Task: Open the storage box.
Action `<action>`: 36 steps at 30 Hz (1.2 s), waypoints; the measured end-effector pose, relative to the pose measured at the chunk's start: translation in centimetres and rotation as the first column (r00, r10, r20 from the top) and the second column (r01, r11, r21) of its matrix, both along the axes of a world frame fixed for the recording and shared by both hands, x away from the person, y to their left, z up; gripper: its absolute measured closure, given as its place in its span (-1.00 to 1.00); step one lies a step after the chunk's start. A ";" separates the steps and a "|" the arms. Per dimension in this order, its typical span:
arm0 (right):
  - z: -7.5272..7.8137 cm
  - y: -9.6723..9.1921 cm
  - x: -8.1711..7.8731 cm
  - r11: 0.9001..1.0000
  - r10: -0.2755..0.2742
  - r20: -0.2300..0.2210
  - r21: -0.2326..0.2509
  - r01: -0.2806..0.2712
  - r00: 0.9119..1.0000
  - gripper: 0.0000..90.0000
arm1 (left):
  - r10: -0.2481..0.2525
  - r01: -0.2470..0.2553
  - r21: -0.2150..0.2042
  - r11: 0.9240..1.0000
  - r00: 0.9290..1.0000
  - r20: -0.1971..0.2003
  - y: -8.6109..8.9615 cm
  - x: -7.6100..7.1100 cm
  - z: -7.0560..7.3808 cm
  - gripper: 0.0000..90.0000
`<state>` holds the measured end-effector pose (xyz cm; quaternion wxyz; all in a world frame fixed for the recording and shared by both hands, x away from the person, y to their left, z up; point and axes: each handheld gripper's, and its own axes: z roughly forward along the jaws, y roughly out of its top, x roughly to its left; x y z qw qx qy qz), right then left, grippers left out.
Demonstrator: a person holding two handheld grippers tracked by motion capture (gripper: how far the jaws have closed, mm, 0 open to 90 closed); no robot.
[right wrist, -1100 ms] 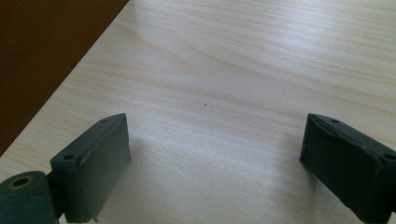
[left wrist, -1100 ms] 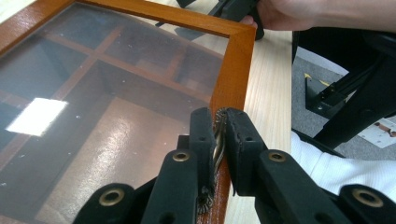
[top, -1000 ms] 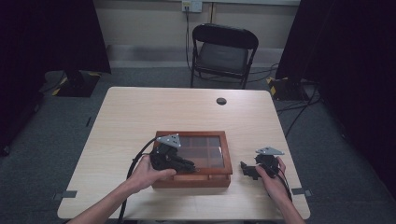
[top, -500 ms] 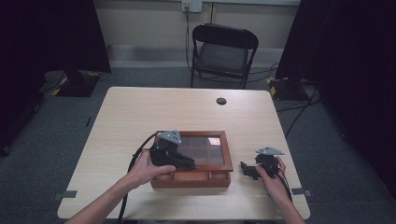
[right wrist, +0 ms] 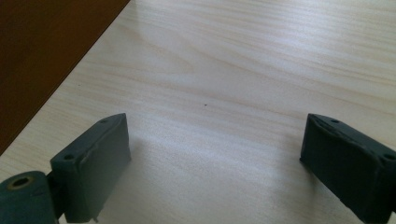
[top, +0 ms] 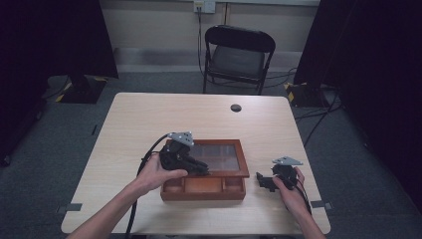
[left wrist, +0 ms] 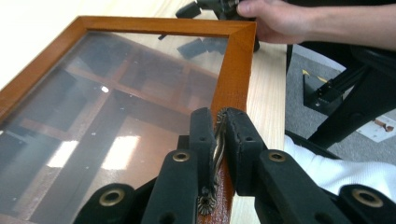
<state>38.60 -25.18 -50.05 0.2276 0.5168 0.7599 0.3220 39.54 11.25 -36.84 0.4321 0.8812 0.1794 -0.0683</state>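
Between the left gripper's (left wrist: 219,140) 2 black fingers (left wrist: 201,135), a small ornate brass handle (left wrist: 215,154) is pinched tight; it sits on the front rail of a glass-paned lid (top: 219,155) belonging to a wooden display box (top: 204,188). Compared with 1 second ago, the lid now stands raised at its front edge, tilted up and back, and the high view shows the box's front compartments (top: 199,184) uncovered below the fingers. Half a second ago the gap was smaller, so the lid is swinging open on its far hinge side. Through the glass, beyond the fingers, dark wooden dividers show, and no contents can be made out.

Off to the right of the box, the right gripper (top: 268,180) rests low on the desk (top: 149,119), well apart from the lid, in the same spot as 1 second ago. Its own view shows its fingers (right wrist: 93,163) spread wide with bare desk between them and the box's side wall at the upper left.

The opening step looks well under way; the lid likely needs carrying farther back before it stays up alone.
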 end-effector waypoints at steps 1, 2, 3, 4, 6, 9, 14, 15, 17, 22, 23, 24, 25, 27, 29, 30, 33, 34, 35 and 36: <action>0.0 0.0 0.0 1.000 0.000 0.000 0.000 0.000 1.000 -0.84 | -0.003 0.003 0.002 1.000 1.000 -0.004 0.0 0.1 0.1 0.81; 0.0 0.0 0.0 1.000 0.002 0.001 -0.001 -0.002 1.000 -0.84 | -0.005 0.005 0.003 1.000 1.000 -0.008 -0.2 0.3 0.3 0.82; 0.0 0.0 0.0 1.000 0.002 0.001 -0.001 -0.002 1.000 -0.84 | -0.005 0.005 0.003 1.000 1.000 -0.008 -0.2 0.3 0.3 0.82; 0.0 0.0 0.0 1.000 0.001 0.000 0.000 -0.001 1.000 -0.84 | -0.005 0.006 0.018 1.000 1.000 -0.006 -0.2 0.3 0.4 0.82; 0.0 0.0 0.0 1.000 0.002 0.001 -0.001 -0.002 1.000 -0.84 | 0.002 -0.002 0.004 1.000 1.000 -0.006 -0.2 0.4 0.5 0.82; 0.0 0.0 0.0 1.000 0.002 0.000 0.000 -0.002 1.000 -0.84 | -0.008 0.008 0.006 1.000 1.000 -0.005 -0.2 0.5 0.7 0.82; 0.0 0.0 0.0 1.000 0.003 0.001 -0.001 -0.003 1.000 -0.84 | 0.006 -0.006 0.001 1.000 1.000 -0.002 -0.2 0.9 1.5 0.82; 0.0 0.0 0.0 1.000 0.002 0.001 0.002 -0.002 1.000 -0.84 | 0.009 -0.009 0.020 1.000 1.000 0.002 -0.2 0.9 1.7 0.82; 0.0 0.0 0.0 1.000 0.001 0.001 -0.001 -0.001 1.000 -0.84 | 0.010 -0.010 0.012 1.000 1.000 0.004 -0.2 1.0 1.9 0.81; 0.0 0.0 0.0 1.000 0.003 0.001 -0.002 -0.003 1.000 -0.84 | 0.017 -0.017 0.017 1.000 1.000 0.018 -0.3 1.1 2.5 0.82; 0.0 0.0 0.0 1.000 0.003 0.001 0.000 -0.003 1.000 -0.84 | 0.019 -0.019 0.025 1.000 1.000 0.025 -0.3 1.2 2.7 0.81; 0.0 0.0 0.0 1.000 0.003 0.001 0.000 -0.003 1.000 -0.84 | 0.021 -0.022 0.031 0.999 1.000 0.021 -0.3 1.3 2.8 0.82; 0.0 0.0 0.0 1.000 0.003 0.001 0.000 -0.003 1.000 -0.84 | 0.021 -0.022 0.031 0.999 1.000 0.021 -0.3 1.3 2.8 0.82; 0.0 0.0 0.0 1.000 0.003 0.001 0.000 -0.003 1.000 -0.84 | 0.024 -0.025 0.024 0.999 0.999 0.026 -0.3 1.3 3.0 0.82; 0.0 0.0 0.0 1.000 0.003 0.001 -0.001 -0.003 1.000 -0.84 | 0.023 -0.024 0.027 0.999 0.999 0.032 -0.3 1.4 3.2 0.82; 0.0 0.0 0.0 1.000 0.003 0.001 -0.001 -0.003 1.000 -0.84 | 0.023 -0.024 0.027 0.999 0.999 0.032 -0.3 1.4 3.2 0.82; 0.0 0.0 0.0 1.000 0.004 0.001 -0.001 -0.004 1.000 -0.84 | 0.035 -0.036 0.018 0.999 0.999 0.036 -0.2 1.5 3.4 0.82; 0.0 0.0 0.0 1.000 0.004 0.001 -0.001 -0.004 1.000 -0.84 | 0.041 -0.041 0.007 0.999 0.999 0.036 -0.2 1.6 3.4 0.82; 0.0 0.0 0.0 1.000 0.004 0.001 -0.001 -0.004 1.000 -0.84 | 0.043 -0.043 0.007 0.999 0.998 0.036 -0.1 1.7 3.6 0.82; 0.0 0.0 0.0 1.000 0.004 0.001 -0.001 -0.004 1.000 -0.84 | 0.043 -0.043 0.007 0.999 0.998 0.036 -0.1 1.7 3.6 0.82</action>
